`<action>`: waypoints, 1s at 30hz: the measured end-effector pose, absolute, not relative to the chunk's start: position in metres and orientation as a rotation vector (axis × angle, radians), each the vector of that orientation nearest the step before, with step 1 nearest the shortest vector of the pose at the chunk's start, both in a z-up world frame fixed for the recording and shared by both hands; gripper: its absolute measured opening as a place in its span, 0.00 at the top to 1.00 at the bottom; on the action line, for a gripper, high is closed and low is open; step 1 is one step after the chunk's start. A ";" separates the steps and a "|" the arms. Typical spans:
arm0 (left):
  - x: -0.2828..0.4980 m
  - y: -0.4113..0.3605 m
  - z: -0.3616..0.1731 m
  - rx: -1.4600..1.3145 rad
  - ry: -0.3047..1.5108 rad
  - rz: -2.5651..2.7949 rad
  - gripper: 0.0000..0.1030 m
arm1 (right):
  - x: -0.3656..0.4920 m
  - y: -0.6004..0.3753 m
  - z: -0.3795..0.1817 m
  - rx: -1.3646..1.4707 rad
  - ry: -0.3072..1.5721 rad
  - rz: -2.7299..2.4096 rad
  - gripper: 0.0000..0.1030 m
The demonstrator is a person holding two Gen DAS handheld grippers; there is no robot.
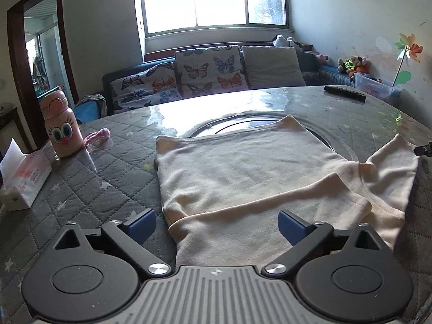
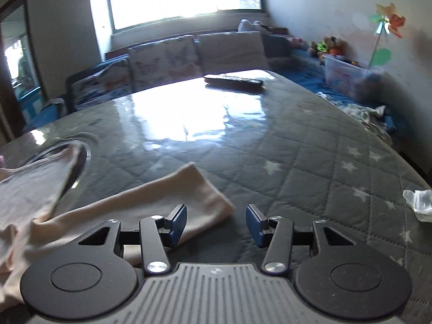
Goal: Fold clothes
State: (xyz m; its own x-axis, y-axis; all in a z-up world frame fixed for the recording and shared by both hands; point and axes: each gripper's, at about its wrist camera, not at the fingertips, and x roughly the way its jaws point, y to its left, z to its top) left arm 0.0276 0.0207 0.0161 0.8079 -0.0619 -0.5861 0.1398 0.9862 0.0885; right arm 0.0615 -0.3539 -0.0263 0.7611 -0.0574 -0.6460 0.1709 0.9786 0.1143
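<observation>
Two grippers stand with jaws apart, holding nothing. Just ahead of the left gripper [image 1: 217, 225] lies the cream shirt [image 1: 243, 172], partly folded on the table [image 1: 108, 172]; its sleeve [image 2: 172, 191] sits beside the right gripper [image 2: 216, 222]. Soft, light, floppy cloth: pinch hems or corners.

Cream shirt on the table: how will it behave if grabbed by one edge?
Likely floppy: the cream shirt lies in soft wrinkles and folds. Probably light, thin knit. It may slide on the table cover, which looks glossy.
</observation>
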 end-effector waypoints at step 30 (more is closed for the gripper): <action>0.006 0.037 0.017 0.111 0.586 -0.071 0.00 | 0.042 -0.245 0.082 0.089 0.469 0.286 0.96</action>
State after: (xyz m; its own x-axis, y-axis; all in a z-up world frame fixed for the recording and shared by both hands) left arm 0.0055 0.0368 0.0172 0.8308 -0.0356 -0.5555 0.0989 0.9915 0.0845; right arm 0.0424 -0.2453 0.0817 0.8528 0.2922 -0.4328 -0.2514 0.9562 0.1502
